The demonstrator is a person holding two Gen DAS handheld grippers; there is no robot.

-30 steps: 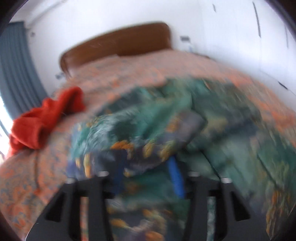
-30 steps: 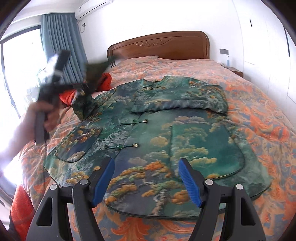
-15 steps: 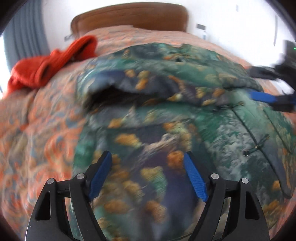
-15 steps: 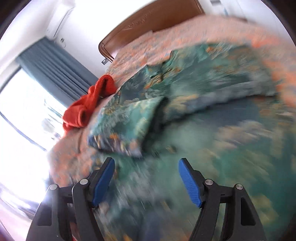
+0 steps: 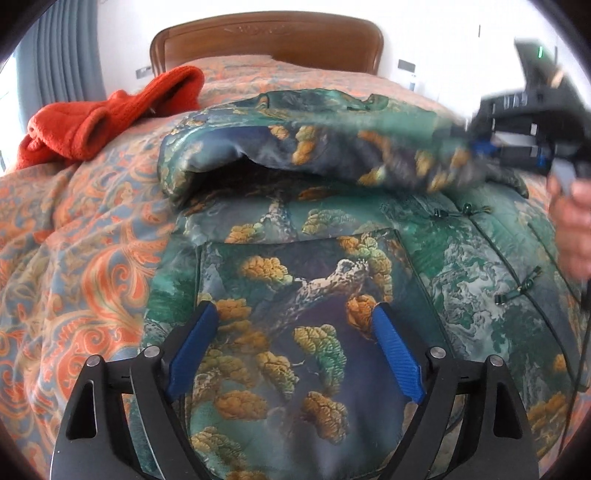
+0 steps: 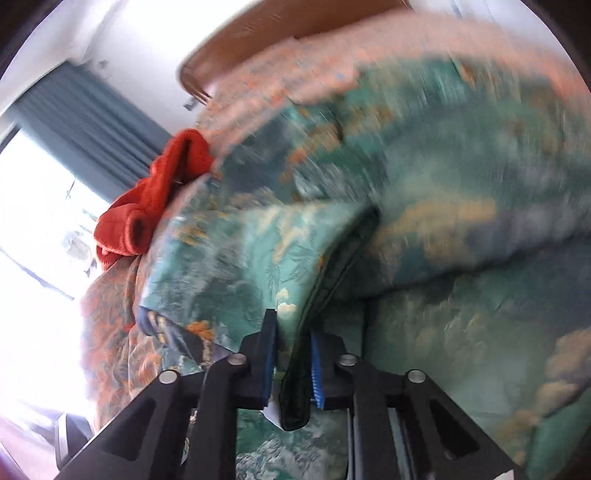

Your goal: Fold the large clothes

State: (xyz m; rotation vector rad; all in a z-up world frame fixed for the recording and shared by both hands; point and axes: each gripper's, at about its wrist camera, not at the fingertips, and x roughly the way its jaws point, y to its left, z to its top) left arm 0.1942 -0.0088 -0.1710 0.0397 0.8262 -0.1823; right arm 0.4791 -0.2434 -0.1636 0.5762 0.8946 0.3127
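A large green silk jacket (image 5: 332, 258) printed with pines and orange foliage lies spread on the bed. Its left sleeve (image 5: 280, 147) is folded across the chest and lifted at its far end. My left gripper (image 5: 295, 332) hovers over the jacket's lower front, its jaws still opening with nothing between them. My right gripper (image 6: 293, 354) is shut on the edge of that sleeve (image 6: 258, 258); in the left wrist view the right gripper (image 5: 480, 147) shows at the upper right, held by a hand (image 5: 572, 229).
An orange-red knitted garment (image 5: 107, 114) lies bunched at the bed's far left. The orange paisley bedspread (image 5: 74, 258) covers the bed below a wooden headboard (image 5: 266, 33). A blue curtain (image 6: 92, 125) and a bright window are to the left.
My left gripper let go of the sleeve, dropped over the jacket's front and opened wide. My right gripper swept left across the jacket and shut on the sleeve's edge.
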